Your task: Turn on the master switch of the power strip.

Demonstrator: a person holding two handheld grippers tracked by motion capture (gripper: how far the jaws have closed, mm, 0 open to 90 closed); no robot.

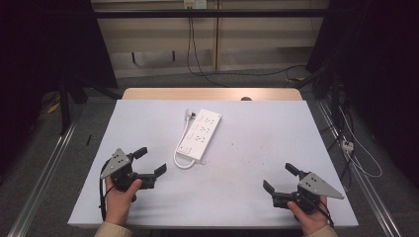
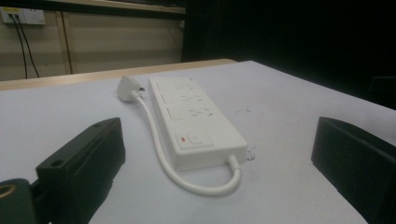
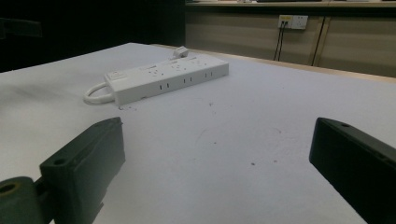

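**On the white table: a power strip between two open grippers**

On the table (image 1: 247, 197), which carries a white cover, a white power strip (image 1: 199, 134) lies flat near the middle, its long side running slightly aslant from near to far. Its white cable (image 1: 182, 148) leaves the near end of the strip, loops round beside it and runs along its left side to a white plug (image 1: 189, 115) that rests just beside the strip's far end. A switch with a small red mark sits on top of the strip at its near end.

Nearer than the strip and to its left, the left gripper (image 1: 149, 161) is held in a hand (image 1: 118, 200), its jaws spread wide and holding nothing; they face the strip, which lies close ahead of them. Nearer than the strip and well apart to its right, the right gripper (image 1: 279, 178) is held in the other hand (image 1: 310, 218), jaws likewise wide and empty, with the strip farther off ahead.

Beyond the strip, past the table's far edge, a wall socket (image 3: 293, 21) with dark leads plugged in sits on a pale wall.
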